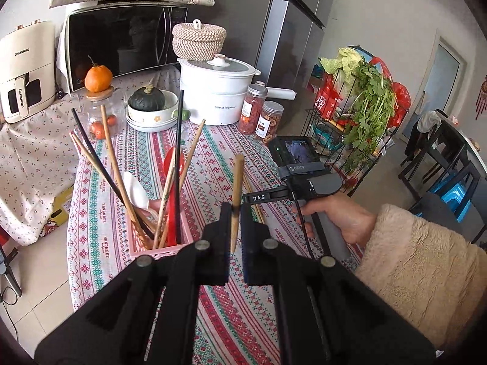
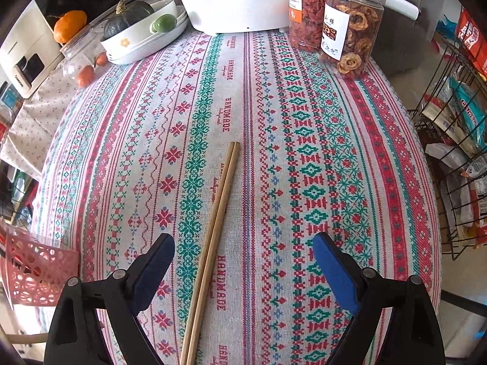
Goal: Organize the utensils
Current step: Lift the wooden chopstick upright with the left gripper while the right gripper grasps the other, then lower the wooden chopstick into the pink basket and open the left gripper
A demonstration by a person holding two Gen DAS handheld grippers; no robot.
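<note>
My left gripper is shut on a wooden chopstick, held upright above the table just right of the pink holder. The holder contains several chopsticks, a white spoon and a red spoon. My right gripper is open, low over a pair of wooden chopsticks that lie side by side on the patterned tablecloth, between its fingers. The holder's edge shows in the right wrist view at far left.
At the table's far end stand a white Royalstar pot, two jars of dried fruit, a bowl with a green squash and a glass jar with an orange on top. A wire rack of vegetables stands right of the table.
</note>
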